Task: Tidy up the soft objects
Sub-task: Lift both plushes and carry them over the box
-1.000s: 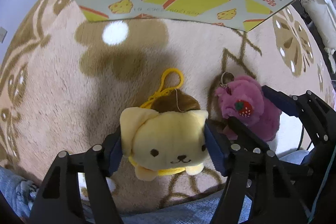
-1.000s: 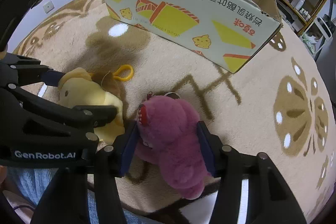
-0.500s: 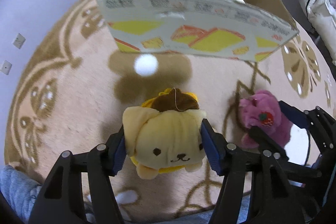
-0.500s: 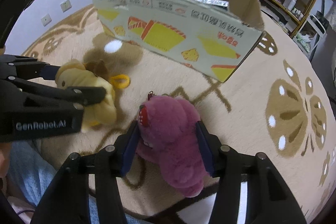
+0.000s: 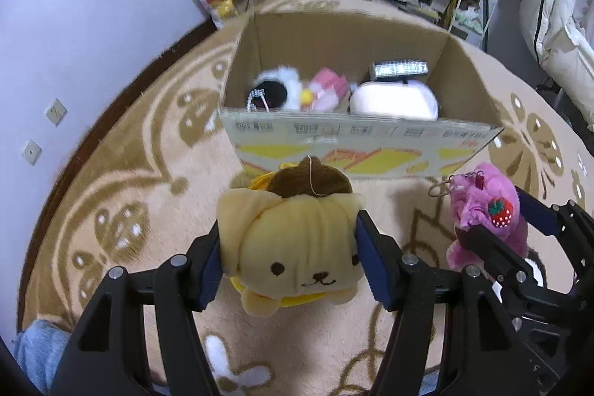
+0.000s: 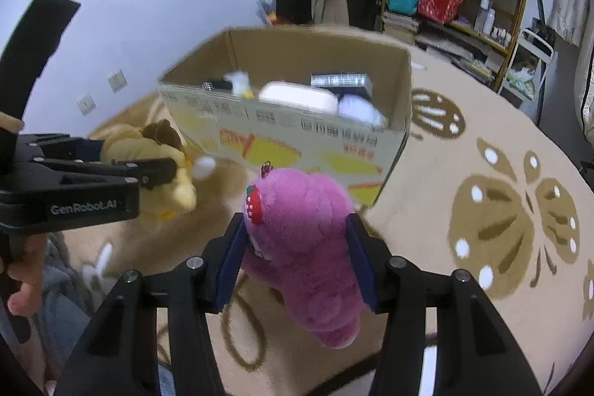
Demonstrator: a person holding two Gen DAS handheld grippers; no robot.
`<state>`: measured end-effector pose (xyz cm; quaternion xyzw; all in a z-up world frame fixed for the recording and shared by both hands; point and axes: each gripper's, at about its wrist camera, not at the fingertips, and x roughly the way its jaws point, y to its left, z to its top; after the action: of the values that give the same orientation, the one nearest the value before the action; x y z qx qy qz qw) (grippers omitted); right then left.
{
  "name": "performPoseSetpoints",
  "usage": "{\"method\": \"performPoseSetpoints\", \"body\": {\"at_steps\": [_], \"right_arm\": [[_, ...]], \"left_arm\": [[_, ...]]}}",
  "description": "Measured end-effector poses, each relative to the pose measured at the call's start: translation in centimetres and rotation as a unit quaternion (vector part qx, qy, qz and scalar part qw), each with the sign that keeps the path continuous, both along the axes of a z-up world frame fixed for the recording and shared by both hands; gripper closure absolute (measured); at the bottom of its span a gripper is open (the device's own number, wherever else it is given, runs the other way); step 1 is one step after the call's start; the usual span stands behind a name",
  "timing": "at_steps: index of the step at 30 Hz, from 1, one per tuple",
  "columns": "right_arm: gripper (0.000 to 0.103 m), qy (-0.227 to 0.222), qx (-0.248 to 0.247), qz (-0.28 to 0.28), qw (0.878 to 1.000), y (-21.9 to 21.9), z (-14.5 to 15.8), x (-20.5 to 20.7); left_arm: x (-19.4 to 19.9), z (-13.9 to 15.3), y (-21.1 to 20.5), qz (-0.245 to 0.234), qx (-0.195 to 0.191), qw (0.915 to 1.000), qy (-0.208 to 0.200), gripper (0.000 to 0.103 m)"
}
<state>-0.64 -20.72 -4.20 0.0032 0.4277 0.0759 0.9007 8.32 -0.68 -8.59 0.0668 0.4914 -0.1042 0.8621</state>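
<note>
Yellow dog plush (image 5: 297, 247), brown cap; fluffy purple bear (image 6: 300, 240), strawberry.

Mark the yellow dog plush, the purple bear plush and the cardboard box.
yellow dog plush (image 5: 297, 247), left wrist view, on its forehead.
purple bear plush (image 6: 300, 229), right wrist view, on its back.
cardboard box (image 5: 345, 132), left wrist view, on its near wall.
</note>
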Motion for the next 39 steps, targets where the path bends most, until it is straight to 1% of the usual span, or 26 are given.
{"method": "performPoseSetpoints", "body": {"at_steps": [2,5,15,19,25,27,30,37,39], "right_arm": [[0.047,-0.021,0.002,0.002,1.000,0.1,1.0,-0.1],[0.047,-0.045,0.012,-0.002,0.999,0.0,2.2,-0.2],[0.047,-0.114,0.026,-0.011,0.993,-0.2,5.4,-0.2],[0.047,-0.142,0.033,-0.009,0.989,-0.1,6.6,0.0],[0.047,-0.190,0.037,-0.018,0.981,-0.1,8.7,0.7],[0.047,-0.203,0.045,-0.023,0.978,-0.4,9.3,1.2],[0.047,-0.213,0.055,-0.026,0.975,-0.8,9.7,1.8],[0.047,-0.216,0.083,-0.036,0.972,-2.2,9.5,3.7],[0.047,-0.214,0.082,-0.037,0.973,-2.5,9.3,4.5]], "left_arm": [[-0.1,0.9,-0.2,-0.002,0.003,0.9999,-0.016,0.040],[-0.2,2.2,-0.2,-0.003,-0.003,0.9994,-0.034,0.039],[0.4,6.5,-0.4,-0.010,-0.019,0.9949,-0.099,0.039],[0.7,7.9,-0.5,-0.013,-0.032,0.9926,-0.117,0.039],[1.8,9.2,-0.7,-0.017,-0.030,0.9900,-0.137,0.039],[2.5,9.5,-0.7,-0.021,-0.035,0.9891,-0.141,0.039],[3.7,9.7,-0.6,-0.019,-0.047,0.9889,-0.140,0.038],[5.7,10.1,-0.7,-0.019,-0.037,0.9848,-0.169,0.036],[6.1,9.9,-0.6,-0.015,-0.039,0.9831,-0.178,0.036]]}}
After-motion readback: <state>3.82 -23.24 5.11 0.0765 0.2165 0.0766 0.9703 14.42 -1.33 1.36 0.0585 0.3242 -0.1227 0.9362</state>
